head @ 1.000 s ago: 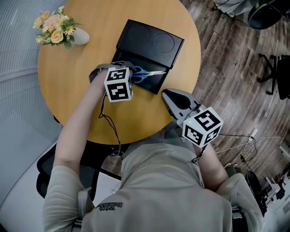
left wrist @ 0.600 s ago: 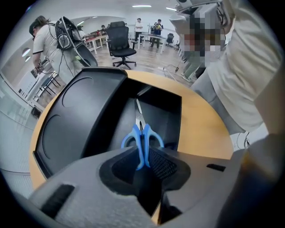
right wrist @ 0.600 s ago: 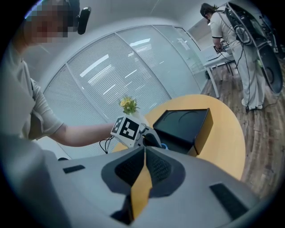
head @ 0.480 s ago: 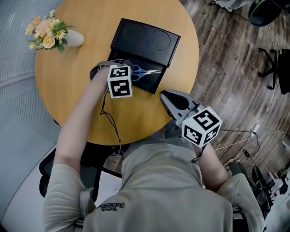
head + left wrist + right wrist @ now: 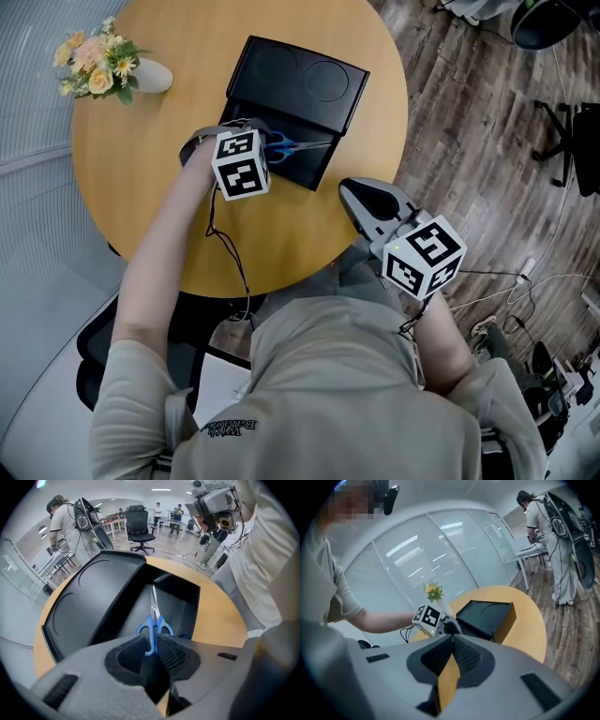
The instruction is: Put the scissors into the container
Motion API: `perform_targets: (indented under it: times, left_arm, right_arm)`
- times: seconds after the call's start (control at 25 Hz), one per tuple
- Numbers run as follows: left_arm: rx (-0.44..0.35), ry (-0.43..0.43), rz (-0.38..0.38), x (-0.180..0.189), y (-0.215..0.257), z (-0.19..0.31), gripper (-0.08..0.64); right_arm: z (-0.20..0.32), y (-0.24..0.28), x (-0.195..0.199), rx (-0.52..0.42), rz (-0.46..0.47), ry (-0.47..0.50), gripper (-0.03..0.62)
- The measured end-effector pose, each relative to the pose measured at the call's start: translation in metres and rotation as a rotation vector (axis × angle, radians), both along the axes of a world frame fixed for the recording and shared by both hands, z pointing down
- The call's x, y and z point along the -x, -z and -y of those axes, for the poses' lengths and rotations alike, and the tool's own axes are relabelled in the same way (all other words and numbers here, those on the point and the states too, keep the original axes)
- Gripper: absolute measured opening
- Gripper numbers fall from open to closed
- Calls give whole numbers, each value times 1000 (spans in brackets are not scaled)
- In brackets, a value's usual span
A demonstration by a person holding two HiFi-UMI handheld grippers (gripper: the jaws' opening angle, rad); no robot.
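The scissors (image 5: 292, 145), blue-handled with silver blades, lie pointing right over the open near compartment of the black container (image 5: 309, 80). My left gripper (image 5: 270, 142) is shut on the blue handles. In the left gripper view the scissors (image 5: 153, 620) sit between the ribbed pads, blades pointing away into the container (image 5: 93, 597), and the left gripper (image 5: 151, 641) grips one handle loop. My right gripper (image 5: 350, 191) hovers at the table's near right edge, apart from the container, with its jaws together and nothing held. The right gripper (image 5: 451, 641) looks towards the container (image 5: 487, 613).
The round wooden table (image 5: 159, 216) carries a small vase of flowers (image 5: 101, 70) at the far left. Wooden floor with cables and an office chair (image 5: 553, 23) lies to the right. A person (image 5: 63, 524) and a chair (image 5: 140, 527) stand behind the table.
My left gripper has edged the scissors a little further towards the container's open compartment. The right gripper has barely moved.
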State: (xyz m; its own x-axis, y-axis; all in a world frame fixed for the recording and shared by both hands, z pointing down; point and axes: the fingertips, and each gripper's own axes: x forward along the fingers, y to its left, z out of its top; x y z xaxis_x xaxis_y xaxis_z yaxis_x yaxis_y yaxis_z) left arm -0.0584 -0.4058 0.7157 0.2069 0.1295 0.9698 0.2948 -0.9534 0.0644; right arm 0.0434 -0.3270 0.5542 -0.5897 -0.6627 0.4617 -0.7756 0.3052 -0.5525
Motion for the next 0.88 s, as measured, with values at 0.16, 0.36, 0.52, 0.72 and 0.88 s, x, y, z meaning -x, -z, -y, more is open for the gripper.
perform_targets:
  times: [0.16, 0.36, 0.52, 0.72, 0.88]
  left_arm:
    - [4, 70, -59, -3, 18, -2, 86]
    - [-20, 171, -191, -10, 51, -1, 46]
    - [-13, 267, -294, -15, 84, -1, 44]
    - [-26, 357, -438, -20, 141, 3, 35]
    - [-72, 383, -560, -24, 195, 6, 29]
  right_arm:
    - [3, 7, -6, -24, -12, -4, 34]
    - [13, 24, -20, -74, -51, -15, 34]
    - [20, 42, -30, -119, -87, -20, 34]
    - [25, 70, -34, -183, -138, -17, 34]
    - [34, 100, -33, -258, -152, -30, 34]
